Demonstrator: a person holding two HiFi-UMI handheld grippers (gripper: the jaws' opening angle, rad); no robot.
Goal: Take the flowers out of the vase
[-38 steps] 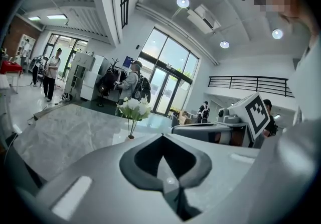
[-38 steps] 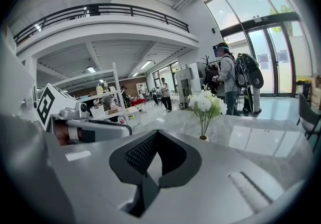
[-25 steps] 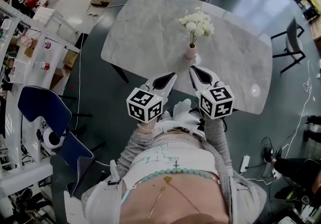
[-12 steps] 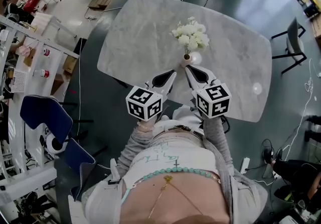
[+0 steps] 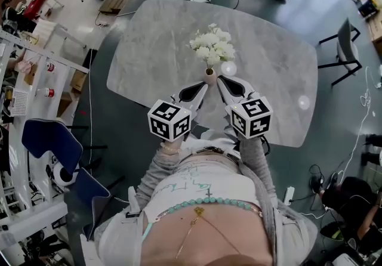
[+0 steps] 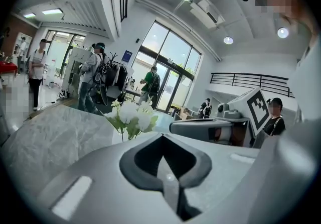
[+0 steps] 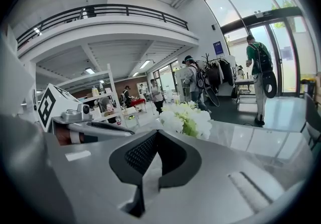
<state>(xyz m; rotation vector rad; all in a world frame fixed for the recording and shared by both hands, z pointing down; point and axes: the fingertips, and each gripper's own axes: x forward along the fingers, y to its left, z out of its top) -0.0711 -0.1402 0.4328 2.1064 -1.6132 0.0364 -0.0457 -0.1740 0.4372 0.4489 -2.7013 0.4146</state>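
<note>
A bunch of white flowers stands in a small pinkish vase on the grey marble table, close to its near edge. My left gripper is shut and empty, its tip just left of the vase. On the vase's other side my right gripper is also shut, with nothing in it. In the left gripper view the flowers rise beyond the closed left gripper. The right gripper view shows the flowers just past the closed right gripper. Both gripper views hide the vase.
A dark chair stands off the table's right end, and a blue chair with white shelving at the left. People walk beyond the far edge. Cables and a power strip lie on the floor at right.
Both grippers have moved forward to the vase over the last second; their tips now flank it. Both stay shut. The flowers and vase have not been touched.
</note>
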